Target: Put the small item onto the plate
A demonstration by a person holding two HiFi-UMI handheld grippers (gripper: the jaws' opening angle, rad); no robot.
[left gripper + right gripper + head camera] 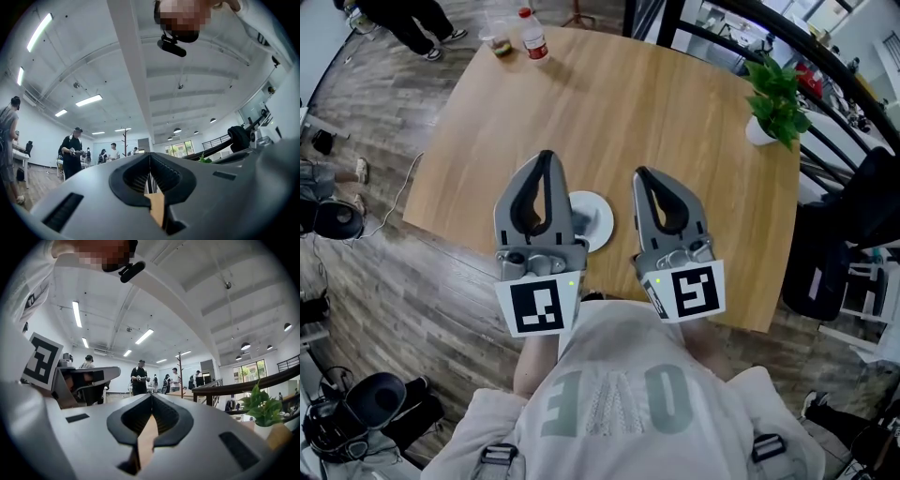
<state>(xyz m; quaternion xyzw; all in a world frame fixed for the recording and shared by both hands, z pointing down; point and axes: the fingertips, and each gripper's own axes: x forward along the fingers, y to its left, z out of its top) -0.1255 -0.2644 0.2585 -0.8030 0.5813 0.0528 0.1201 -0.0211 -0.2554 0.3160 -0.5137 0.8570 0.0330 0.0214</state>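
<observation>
In the head view a white plate lies on the round wooden table, near its front edge, partly hidden behind my left gripper. That gripper is shut and holds nothing. My right gripper stands just right of the plate, also shut and empty. Both point away from me and tilt upward above the table. A small clear cup and a red-capped bottle stand at the table's far edge. In the left gripper view the left gripper has its jaws together; in the right gripper view the right gripper does too.
A potted green plant stands at the table's right edge, also seen as a plant in the right gripper view. A dark railing runs behind it. Several people stand across the room. Chairs and bags sit on the floor to the left.
</observation>
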